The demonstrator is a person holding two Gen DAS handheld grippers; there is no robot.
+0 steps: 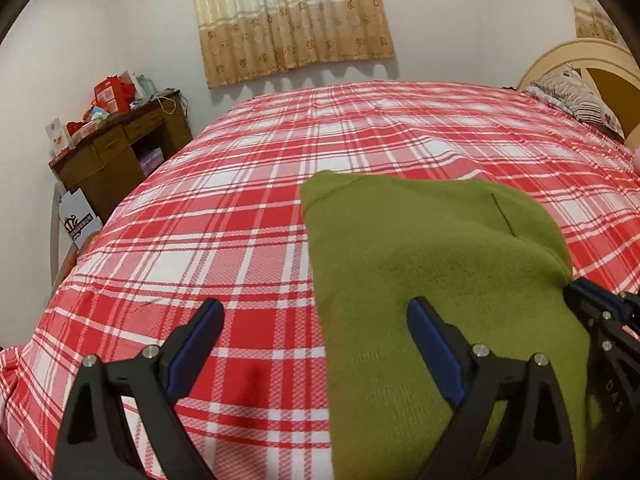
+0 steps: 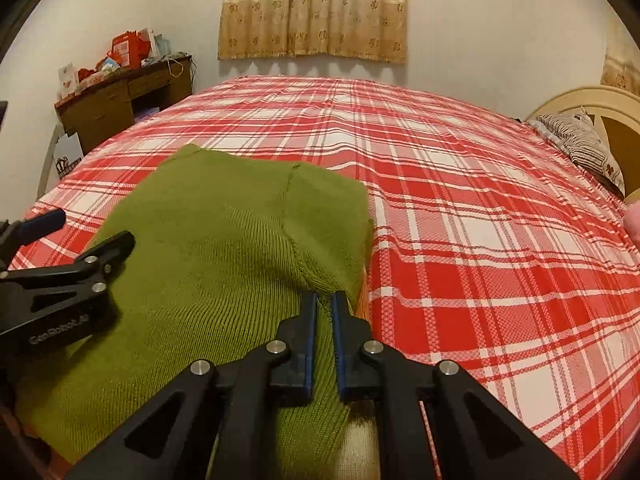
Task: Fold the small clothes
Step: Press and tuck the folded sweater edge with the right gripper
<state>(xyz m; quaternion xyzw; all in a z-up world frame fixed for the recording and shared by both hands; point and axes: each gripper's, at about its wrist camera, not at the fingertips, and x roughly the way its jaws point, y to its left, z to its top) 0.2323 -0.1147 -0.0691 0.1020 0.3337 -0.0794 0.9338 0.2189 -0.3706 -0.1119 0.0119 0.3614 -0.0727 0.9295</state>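
A green knitted garment (image 1: 432, 264) lies on the red plaid bed; it also shows in the right wrist view (image 2: 224, 248). My left gripper (image 1: 316, 320) is open, held over the garment's left edge, one finger above the sheet and one above the knit. My right gripper (image 2: 325, 304) is shut on a raised fold of the green garment near its right edge. The right gripper shows at the right edge of the left wrist view (image 1: 600, 312). The left gripper shows at the left of the right wrist view (image 2: 80, 232), its jaws apart.
The bed (image 1: 240, 200) with red and white plaid sheet fills both views. A brown desk (image 1: 120, 152) with red boxes stands at the far left by the wall. A striped pillow (image 1: 580, 100) and cream headboard (image 1: 592, 56) are at the far right. A curtain (image 1: 288, 16) hangs behind.
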